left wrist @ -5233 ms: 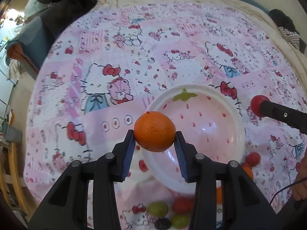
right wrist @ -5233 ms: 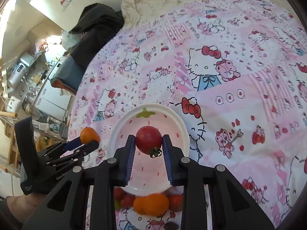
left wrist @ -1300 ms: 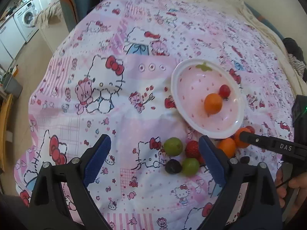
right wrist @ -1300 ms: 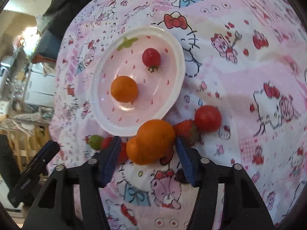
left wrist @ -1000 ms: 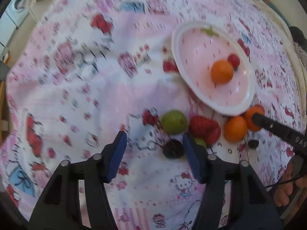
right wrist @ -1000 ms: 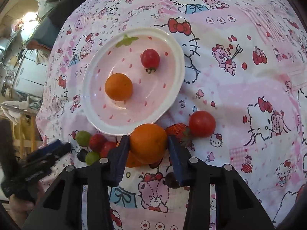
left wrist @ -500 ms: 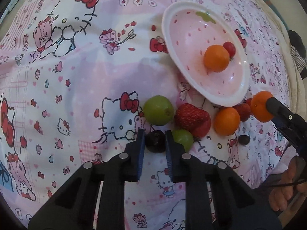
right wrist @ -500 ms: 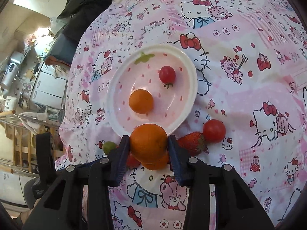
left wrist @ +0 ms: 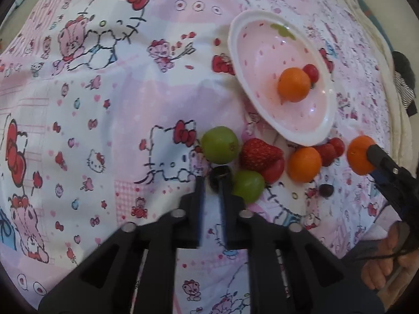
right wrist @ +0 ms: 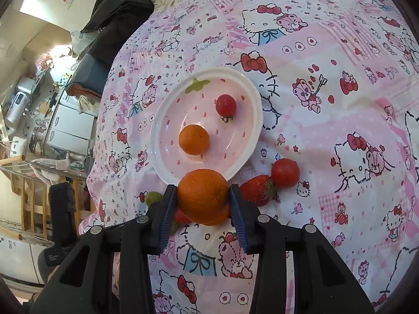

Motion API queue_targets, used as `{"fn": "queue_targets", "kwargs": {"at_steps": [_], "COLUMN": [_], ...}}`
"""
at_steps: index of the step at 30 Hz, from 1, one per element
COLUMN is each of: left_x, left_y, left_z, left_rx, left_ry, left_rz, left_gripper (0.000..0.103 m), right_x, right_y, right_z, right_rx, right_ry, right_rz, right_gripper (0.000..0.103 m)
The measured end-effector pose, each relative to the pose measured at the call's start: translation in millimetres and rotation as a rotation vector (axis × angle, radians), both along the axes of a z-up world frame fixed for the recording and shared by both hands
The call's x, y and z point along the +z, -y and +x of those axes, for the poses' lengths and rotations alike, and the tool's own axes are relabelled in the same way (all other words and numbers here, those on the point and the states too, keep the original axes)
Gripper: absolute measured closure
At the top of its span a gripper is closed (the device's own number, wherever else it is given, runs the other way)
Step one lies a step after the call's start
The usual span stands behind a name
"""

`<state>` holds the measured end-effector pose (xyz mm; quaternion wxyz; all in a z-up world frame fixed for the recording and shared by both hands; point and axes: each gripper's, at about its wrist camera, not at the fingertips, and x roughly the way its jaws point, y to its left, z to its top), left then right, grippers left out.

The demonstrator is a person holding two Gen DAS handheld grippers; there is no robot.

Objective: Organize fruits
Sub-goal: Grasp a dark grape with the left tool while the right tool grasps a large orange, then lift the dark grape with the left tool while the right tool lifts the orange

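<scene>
My left gripper [left wrist: 212, 180] points down at the cloth and pinches a dark grape [left wrist: 219, 174] at its fingertips; its jaws are opening very slightly with the grape still between the pads. My right gripper [right wrist: 203, 196] is shut on a large orange [right wrist: 203, 193] and hovers just over the near rim of the pink strawberry plate [right wrist: 157, 141]. In the left wrist view that same orange [left wrist: 358, 154] shows at the right. The plate [left wrist: 306, 141] holds a small orange [left wrist: 293, 85] and a cherry tomato [left wrist: 311, 72].
Loose on the Hello Kitty cloth by the plate lie a green fruit [left wrist: 220, 145], a strawberry [left wrist: 259, 154], a green grape [left wrist: 248, 185], another orange [left wrist: 303, 163], a second dark grape [left wrist: 326, 190] and a tomato [right wrist: 285, 172]. A person's hand [left wrist: 379, 267] is at the lower right.
The left jaws have come down and closed around the dark grape. The right gripper has risen a little with the orange, towards the plate's rim.
</scene>
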<state>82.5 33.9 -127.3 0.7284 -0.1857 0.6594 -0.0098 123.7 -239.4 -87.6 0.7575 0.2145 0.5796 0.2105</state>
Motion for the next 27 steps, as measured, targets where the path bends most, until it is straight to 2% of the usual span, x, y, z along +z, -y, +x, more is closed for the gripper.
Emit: {"fn": "queue_targets", "kwargs": {"at_steps": [1, 3, 12, 15, 17, 23, 25, 27], "left_x": [0, -2, -10, -14, -15, -7, 1, 10], "left_y": [0, 0, 8, 2, 1, 5, 3, 1], "left_z": [0, 0, 10, 14, 14, 11, 8, 4], "left_rx": [0.007, 0.009, 0.025, 0.053, 0.048, 0.013, 0.012, 0.012], "left_ry": [0.003, 0.008, -0.005, -0.023, -0.022, -0.004, 0.015, 0.031], "left_rz": [0.005, 0.010, -0.039, -0.080, -0.095, -0.061, -0.059, -0.065], "left_gripper": [0.080, 0.077, 0.077, 0.080, 0.086, 0.089, 0.102, 0.102], "right_x": [1, 1, -1, -2, -2, -2, -1, 0], "right_y": [0, 0, 3, 5, 5, 7, 7, 8], "right_z": [-1, -3, -1, 0, 0, 2, 2, 2], "right_rx": [0.002, 0.004, -0.010, -0.015, -0.020, -0.024, -0.025, -0.025], "right_ry": [0.002, 0.003, -0.005, -0.008, -0.009, -0.008, -0.007, -0.004], "right_rz": [-0.001, -0.002, 0.000, 0.004, 0.007, 0.011, 0.014, 0.016], "right_gripper": [0.061, 0.061, 0.061, 0.061, 0.061, 0.061, 0.061, 0.061]}}
